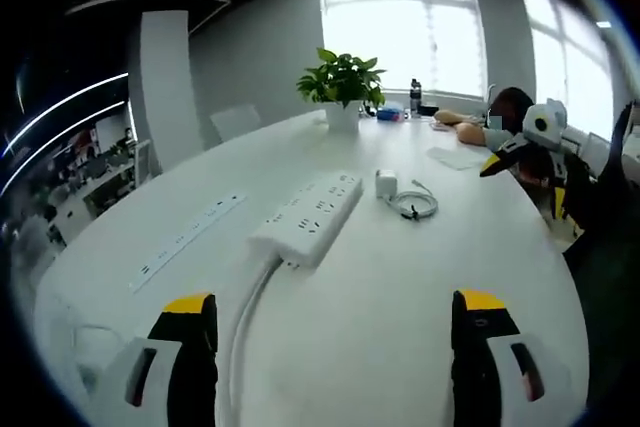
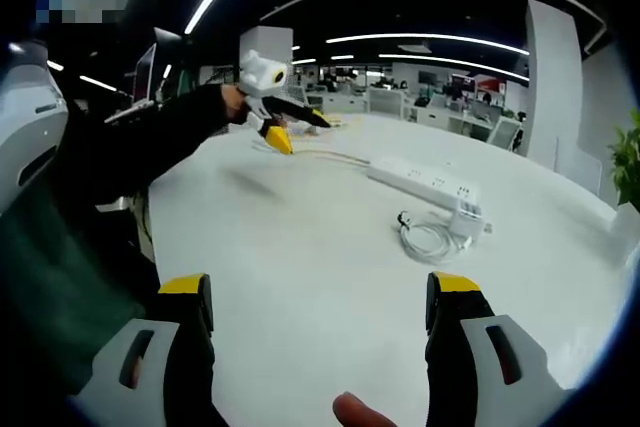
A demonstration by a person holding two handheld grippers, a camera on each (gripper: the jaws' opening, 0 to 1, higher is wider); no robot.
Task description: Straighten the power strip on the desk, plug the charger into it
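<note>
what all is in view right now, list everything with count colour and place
power strip: 1, white, mid desk, cord trailing toward the camera
charger: 1, white, beside the strip, apart from it
charger cable: 1, white, coiled next to the charger
desk: 1, white, oval
recessed socket strip: 1, white, set in the desk left of the power strip
potted plant: 1, green in white pot, far end of the desk
bottle: 1, dark, near the plant
left gripper: jaws black with yellow tips, apart, holding nothing
right gripper: same colours, jaws apart, holding nothing
</note>
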